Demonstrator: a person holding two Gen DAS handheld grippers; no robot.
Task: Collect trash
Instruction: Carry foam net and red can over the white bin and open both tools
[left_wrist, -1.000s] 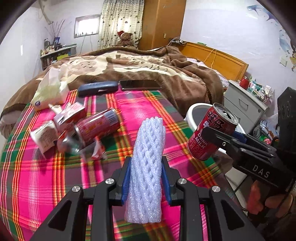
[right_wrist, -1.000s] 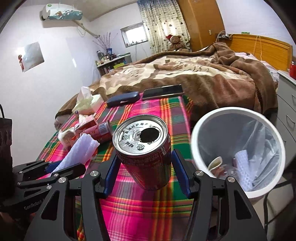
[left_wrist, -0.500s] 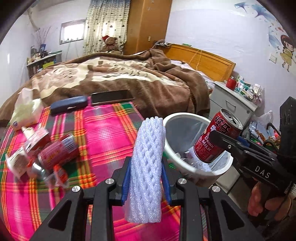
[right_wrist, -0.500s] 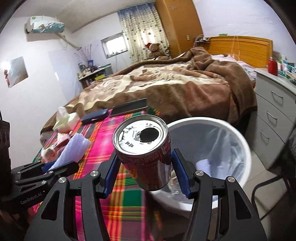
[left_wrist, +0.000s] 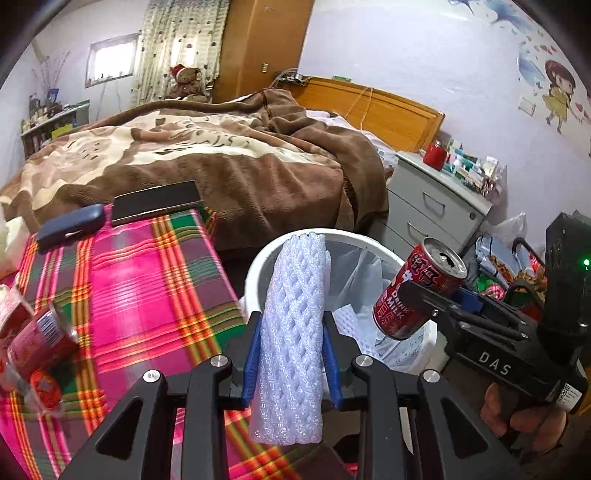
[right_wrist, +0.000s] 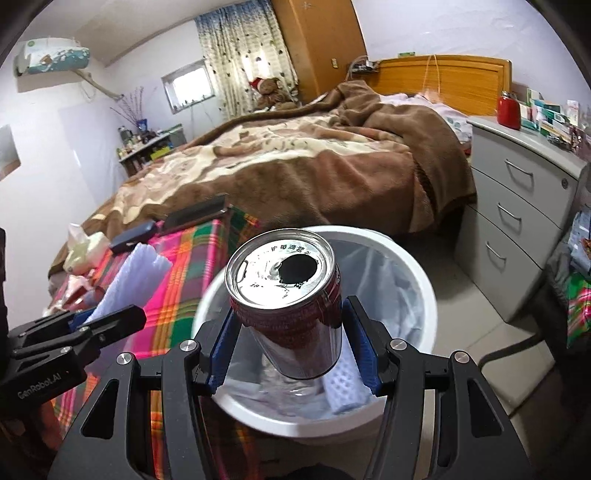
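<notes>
In the left wrist view, crumpled red cans and cartons lie at the left edge on the plaid-covered counter, with a dark blue case and a black phone at its far end against the brown bed blanket. At lower centre the left claw is clamped on a white foam net sleeve, which stands upright between the blue pads; its top overlaps the rim of the white trash bin just behind it. To the right, the right claw grips a red drink can, tilted above the bin's lined opening (a hand shows at the handle, lower right).

In the right wrist view, the left claw and its foam sleeve sit at the left over the plaid cloth. At centre the right claw pinches the open-topped can by its sides, directly over the bin, where a foam piece lies in the liner. Grey drawers stand at the right.
</notes>
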